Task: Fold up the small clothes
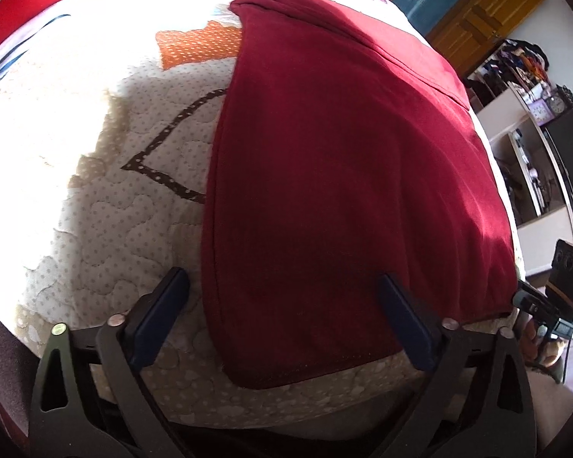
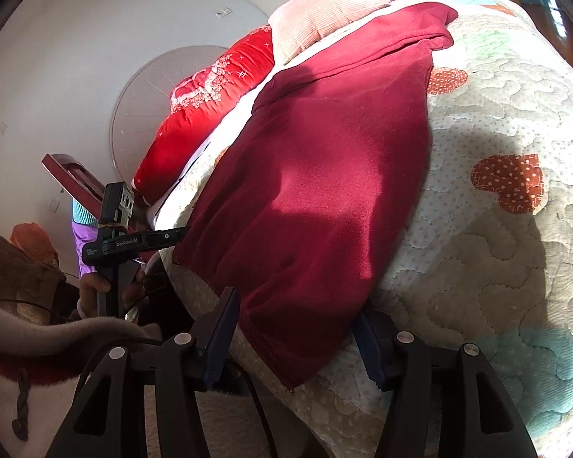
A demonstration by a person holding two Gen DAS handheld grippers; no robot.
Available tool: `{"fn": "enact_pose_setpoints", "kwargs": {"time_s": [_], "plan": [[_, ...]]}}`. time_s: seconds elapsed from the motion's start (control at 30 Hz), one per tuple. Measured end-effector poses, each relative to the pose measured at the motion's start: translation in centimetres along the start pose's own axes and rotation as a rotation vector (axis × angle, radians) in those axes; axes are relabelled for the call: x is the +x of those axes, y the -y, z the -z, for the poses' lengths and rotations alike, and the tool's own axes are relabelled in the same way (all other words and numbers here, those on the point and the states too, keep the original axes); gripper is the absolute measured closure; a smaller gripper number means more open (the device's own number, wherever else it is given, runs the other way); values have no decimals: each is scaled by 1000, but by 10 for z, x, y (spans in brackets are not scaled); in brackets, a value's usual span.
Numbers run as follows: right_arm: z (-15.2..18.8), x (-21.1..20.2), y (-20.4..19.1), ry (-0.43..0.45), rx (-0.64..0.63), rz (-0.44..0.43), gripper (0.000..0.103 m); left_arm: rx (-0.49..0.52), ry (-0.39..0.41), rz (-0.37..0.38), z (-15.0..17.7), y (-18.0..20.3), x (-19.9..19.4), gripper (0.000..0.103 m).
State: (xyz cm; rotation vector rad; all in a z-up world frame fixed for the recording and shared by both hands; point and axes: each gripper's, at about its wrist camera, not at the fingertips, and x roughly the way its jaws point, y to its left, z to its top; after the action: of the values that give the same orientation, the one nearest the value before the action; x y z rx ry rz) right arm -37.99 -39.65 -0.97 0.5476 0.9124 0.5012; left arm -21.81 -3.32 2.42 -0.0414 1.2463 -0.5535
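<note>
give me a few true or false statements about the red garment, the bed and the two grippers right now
1. The dark red garment lies spread on the quilted bedspread. True.
2. The left gripper is clamped shut on the garment's corner. False: its jaws stand wide open, with the near corner of the cloth lying between them, unpinched.
3. The right gripper has its jaws apart, one on each side of the garment's near end. True.
4. The garment is rolled into a tight ball. False: it lies flat, long and narrow.
5. A bright red pillow and a pale pink cushion sit at the far end of the bed. True.
6. The bedspread is plain black. False: it is cream with dotted patches.
</note>
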Motion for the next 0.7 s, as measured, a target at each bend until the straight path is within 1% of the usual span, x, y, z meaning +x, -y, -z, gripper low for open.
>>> {"fn": "enact_pose_setpoints", "kwargs": {"time_s": [0.07,0.1,0.13,0.17,0.2,0.23,0.27,0.3,0.33,0.37,0.43,0.5,0.57,0.7], "plan": [[1,3,-4,-12,-20,-13,53,23,-4,-7,1,1,-1,1],[1,5,-5,-29,-24,-32,66,17,0,-1,1,0,-2,1],[1,7,-6,-34,-15,-47,74,8,7,2,1,-2,-3,2],[1,8,-6,-31,-1,-68,77,-2,15,-6,1,-5,-5,10],[0,9,-5,-25,14,-90,82,-5,23,-31,1,-7,-8,31],[-1,8,-5,-15,23,-104,85,-4,31,-62,2,-9,-13,44],[-4,5,-5,-1,27,-121,86,-12,33,-58,1,-14,-17,66],[-8,2,-5,17,29,-142,88,-32,27,-14,0,-20,-21,88],[-14,-3,-6,37,32,-163,88,-52,17,31,0,-24,-23,94],[-20,-7,-7,55,34,-185,88,-57,14,55,-2,-26,-26,95],[-34,-16,-10,95,24,-211,88,-27,31,63,-7,-22,-32,95],[-50,-23,-13,134,14,-225,88,-4,54,88,-16,-18,-38,95],[-66,-28,-15,177,12,-242,88,6,79,119,-27,-15,-43,96],[-102,-37,-17,259,-17,-241,89,7,137,150,-58,-8,-54,96]]}}
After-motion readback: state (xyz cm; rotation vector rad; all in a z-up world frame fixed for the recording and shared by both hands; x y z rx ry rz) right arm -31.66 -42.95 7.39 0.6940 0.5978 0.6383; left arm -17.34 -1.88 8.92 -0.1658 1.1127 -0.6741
